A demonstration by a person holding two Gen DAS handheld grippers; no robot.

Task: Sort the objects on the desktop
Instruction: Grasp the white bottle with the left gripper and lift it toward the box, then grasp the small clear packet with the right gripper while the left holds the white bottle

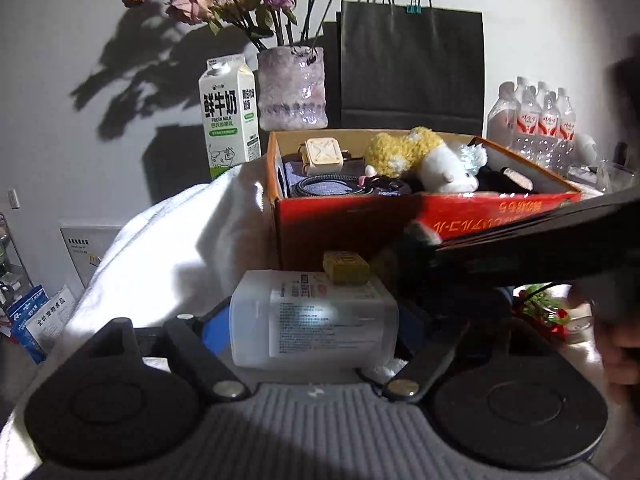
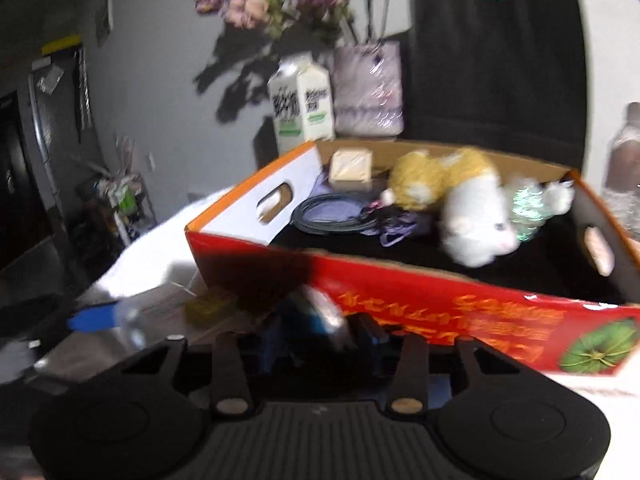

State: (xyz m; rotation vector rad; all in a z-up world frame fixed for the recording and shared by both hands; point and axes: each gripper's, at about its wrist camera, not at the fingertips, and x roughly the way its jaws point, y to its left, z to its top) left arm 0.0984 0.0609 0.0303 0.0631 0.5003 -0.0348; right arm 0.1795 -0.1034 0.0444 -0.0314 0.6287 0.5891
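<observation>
A clear plastic bottle (image 1: 314, 320) with a white label lies on its side on the table. My left gripper (image 1: 314, 334) has its blue pads (image 1: 214, 332) against both sides of it. A small yellow block (image 1: 346, 267) sits just behind the bottle. The red cardboard box (image 1: 352, 224) beyond holds a plush toy (image 1: 440, 168), a coiled cable (image 1: 324, 186) and a beige cube (image 1: 322, 156). My right gripper (image 2: 320, 340), blurred, sits at the foot of the box's front wall with narrow jaws around a small rounded grey-blue object (image 2: 320, 312). It crosses the left wrist view as a dark arm (image 1: 540, 240).
A milk carton (image 1: 228, 116), a vase of dried flowers (image 1: 292, 88) and a black paper bag (image 1: 412, 64) stand behind the box. Several water bottles (image 1: 536, 116) are at the back right. White cloth (image 1: 180, 232) is draped at the left. A hand (image 1: 624, 344) shows at the right edge.
</observation>
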